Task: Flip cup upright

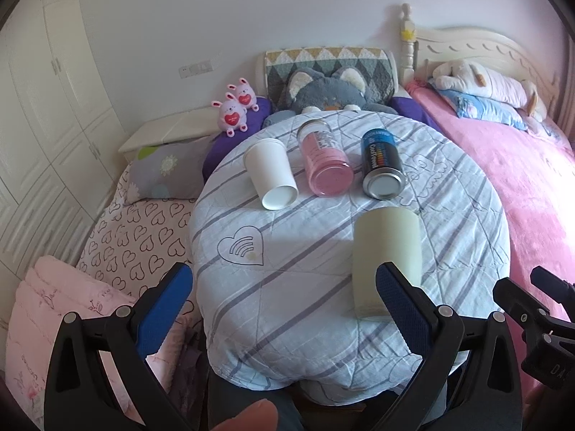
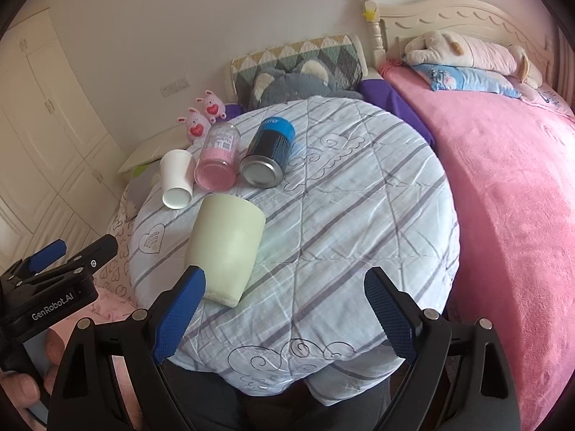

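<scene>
A pale green cup (image 1: 386, 251) lies on its side on the round table covered with a striped quilt (image 1: 305, 305), near the front edge. It also shows in the right wrist view (image 2: 224, 248), its wide end pointing away from me. My left gripper (image 1: 284, 294) is open and empty, its right finger just in front of the cup's near end. My right gripper (image 2: 285, 305) is open and empty, its left finger close to the cup's near end. The left gripper's body (image 2: 54, 287) shows at the left of the right wrist view.
A white paper cup (image 1: 271, 176), a pink-filled jar (image 1: 325, 161) and a blue-black can (image 1: 382, 165) lie on their sides at the table's far part. Plush toys and pillows sit behind. A pink bed (image 2: 510, 197) runs along the right, folded bedding at the left.
</scene>
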A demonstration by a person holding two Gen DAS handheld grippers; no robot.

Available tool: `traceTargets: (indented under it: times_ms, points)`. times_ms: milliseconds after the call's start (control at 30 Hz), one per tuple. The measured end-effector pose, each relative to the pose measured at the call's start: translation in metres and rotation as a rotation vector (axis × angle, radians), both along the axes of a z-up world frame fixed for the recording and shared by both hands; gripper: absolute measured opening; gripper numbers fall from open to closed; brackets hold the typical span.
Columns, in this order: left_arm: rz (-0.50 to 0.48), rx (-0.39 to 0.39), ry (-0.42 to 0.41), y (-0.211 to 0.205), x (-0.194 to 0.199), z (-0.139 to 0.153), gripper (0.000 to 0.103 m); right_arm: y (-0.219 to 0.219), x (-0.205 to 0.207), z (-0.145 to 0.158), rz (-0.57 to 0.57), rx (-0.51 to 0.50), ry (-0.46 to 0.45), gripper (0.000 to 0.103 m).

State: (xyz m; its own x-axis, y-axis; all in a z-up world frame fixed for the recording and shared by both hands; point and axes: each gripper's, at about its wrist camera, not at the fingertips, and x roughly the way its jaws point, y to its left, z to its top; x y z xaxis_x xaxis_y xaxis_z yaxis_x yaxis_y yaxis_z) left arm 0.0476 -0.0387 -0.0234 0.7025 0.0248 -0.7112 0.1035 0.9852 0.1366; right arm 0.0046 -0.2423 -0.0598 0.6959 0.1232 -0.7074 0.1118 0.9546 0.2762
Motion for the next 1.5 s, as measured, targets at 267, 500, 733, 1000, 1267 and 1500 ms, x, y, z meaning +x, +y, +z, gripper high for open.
traceTargets:
  times_ms: [267,500,733,1000,1267,1500]
  points:
    - [-0.042,0.013,0.012,-0.023,-0.006,0.0,0.103,-0.022,-0.007,-0.005,-0.027,0.042,-0.004,0.091]
    - [-0.071,0.029,0.012,-0.04,-0.01,0.0,0.103,-0.035,-0.01,-0.01,-0.041,0.066,-0.004,0.091]
    - [-0.092,0.034,0.033,-0.053,-0.009,-0.003,0.103,-0.048,-0.011,-0.016,-0.055,0.084,0.004,0.091]
    - [-0.113,0.025,0.107,-0.067,0.003,-0.02,0.103,-0.064,-0.012,-0.026,-0.078,0.107,0.019,0.091]
    - [-0.118,0.018,0.196,-0.079,0.036,-0.045,0.103,-0.084,-0.001,-0.046,-0.115,0.13,0.07,0.091]
    - [-0.109,0.004,0.296,-0.086,0.067,-0.072,0.103,-0.087,0.022,-0.066,-0.109,0.144,0.124,0.091]
